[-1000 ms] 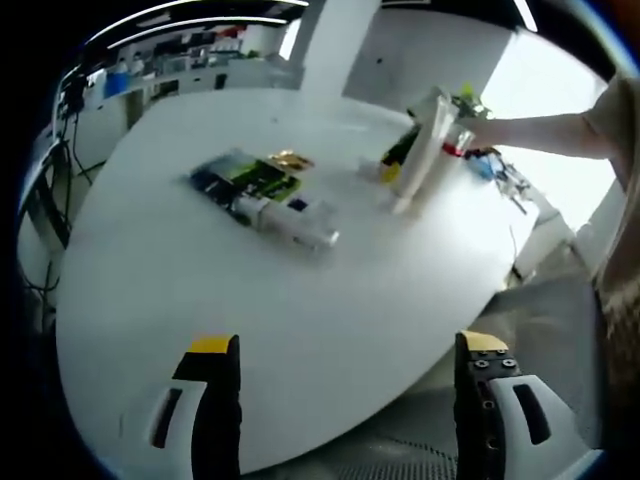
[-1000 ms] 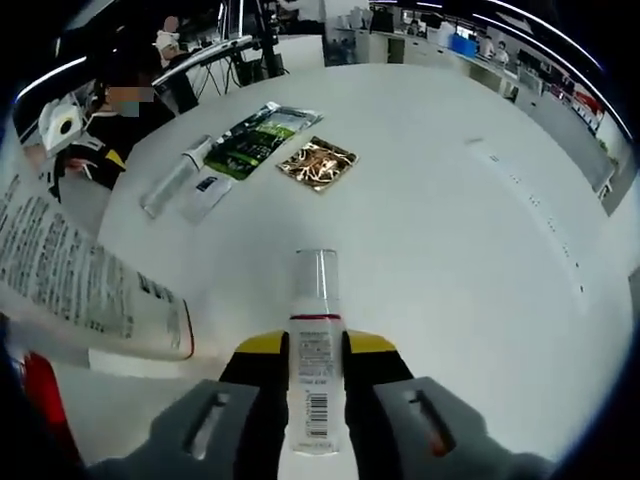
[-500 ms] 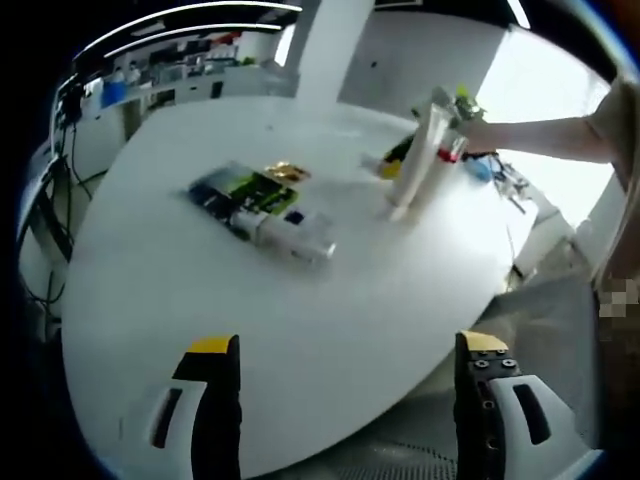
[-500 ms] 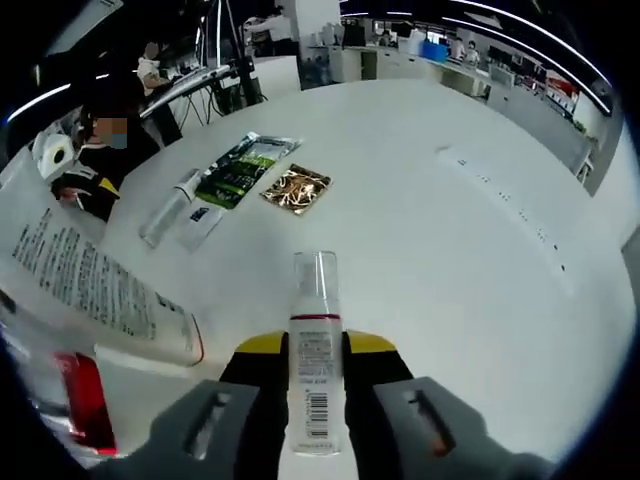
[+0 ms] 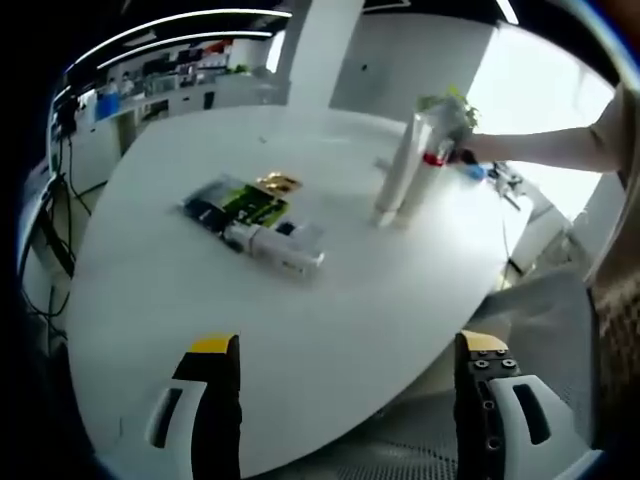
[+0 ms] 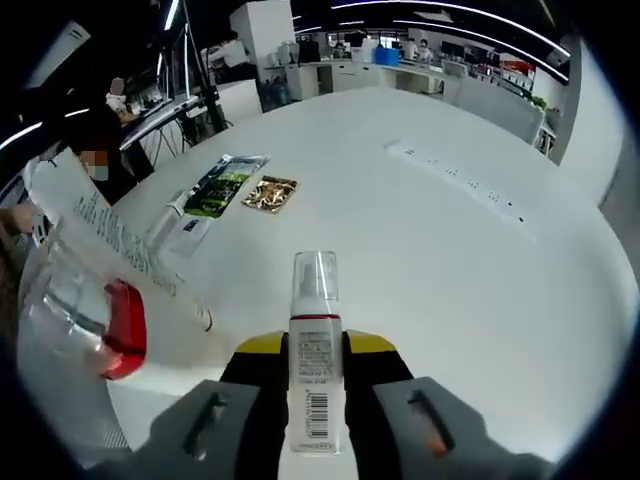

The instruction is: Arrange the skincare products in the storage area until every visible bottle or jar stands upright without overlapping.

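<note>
My right gripper (image 6: 315, 347) is shut on a white pump bottle (image 6: 315, 300) with a clear cap, held upright above the white table (image 6: 430, 260). Close on its left lean a tall white printed tube (image 6: 110, 240) and a clear bottle with a red band (image 6: 100, 320). In the left gripper view that tube (image 5: 395, 175) and the red-banded bottle (image 5: 427, 165) stand at the far side. A small white tube (image 5: 285, 252) lies flat beside a green sachet (image 5: 240, 200) and a gold sachet (image 5: 278, 183). My left gripper (image 5: 345, 400) is open over the near table edge, holding nothing.
A person's arm (image 5: 540, 150) reaches in from the right toward the standing tube. A white power strip (image 6: 460, 180) lies across the far table. Desks, shelves and seated people ring the room. The floor drops away past the near table edge (image 5: 400, 400).
The right gripper, still shut on the pump bottle, has swung so the tall tube and red-banded bottle loom closer on its left. In the left gripper view the tube now stands straighter.
</note>
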`<state>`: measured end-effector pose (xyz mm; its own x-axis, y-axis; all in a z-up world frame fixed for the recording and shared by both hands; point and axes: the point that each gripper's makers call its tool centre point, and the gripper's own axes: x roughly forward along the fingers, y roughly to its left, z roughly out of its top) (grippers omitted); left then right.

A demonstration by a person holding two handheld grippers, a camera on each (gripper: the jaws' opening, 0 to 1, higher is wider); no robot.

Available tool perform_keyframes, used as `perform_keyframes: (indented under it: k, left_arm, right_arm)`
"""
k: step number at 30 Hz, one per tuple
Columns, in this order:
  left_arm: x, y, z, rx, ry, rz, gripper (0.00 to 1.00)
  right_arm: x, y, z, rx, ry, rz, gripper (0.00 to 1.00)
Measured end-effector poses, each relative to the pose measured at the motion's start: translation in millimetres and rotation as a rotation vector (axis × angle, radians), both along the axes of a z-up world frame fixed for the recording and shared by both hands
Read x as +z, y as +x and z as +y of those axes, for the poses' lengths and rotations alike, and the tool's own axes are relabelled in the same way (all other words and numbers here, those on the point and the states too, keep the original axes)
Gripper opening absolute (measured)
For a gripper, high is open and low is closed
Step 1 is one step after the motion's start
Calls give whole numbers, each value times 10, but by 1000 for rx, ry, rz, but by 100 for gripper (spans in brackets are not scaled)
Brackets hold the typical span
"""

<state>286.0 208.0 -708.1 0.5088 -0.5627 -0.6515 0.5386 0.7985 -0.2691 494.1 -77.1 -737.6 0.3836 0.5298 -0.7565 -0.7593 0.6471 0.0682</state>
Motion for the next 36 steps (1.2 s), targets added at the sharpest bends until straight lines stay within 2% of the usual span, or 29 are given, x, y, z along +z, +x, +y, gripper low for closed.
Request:
perform_keyframes:
  k: [5, 10, 21, 29, 32, 36]
  left_arm:
    - [68, 19, -50, -18, -2, -20, 86]
    - [112, 14, -83, -30, -4, -33, 86]
    - [245, 5, -146, -49, -20, -62, 86]
    - [342, -6, -179, -73, -13, -87, 86]
    - [368, -34, -208, -84, -10, -90, 86]
    - [398, -63, -253, -101, -10, -96, 86]
  right_arm:
    - [100, -96, -145, -72, 27, -23, 20]
    - [117, -283, -298, -118, 39, -26, 20]
    - [240, -859, -635, -266, 111, -45, 20]
    - [335, -1238, -689, -326, 172, -64, 20]
    - [351, -1335, -692, -330, 179, -81, 20]
    - [460, -1439, -657, -351, 225, -112, 20]
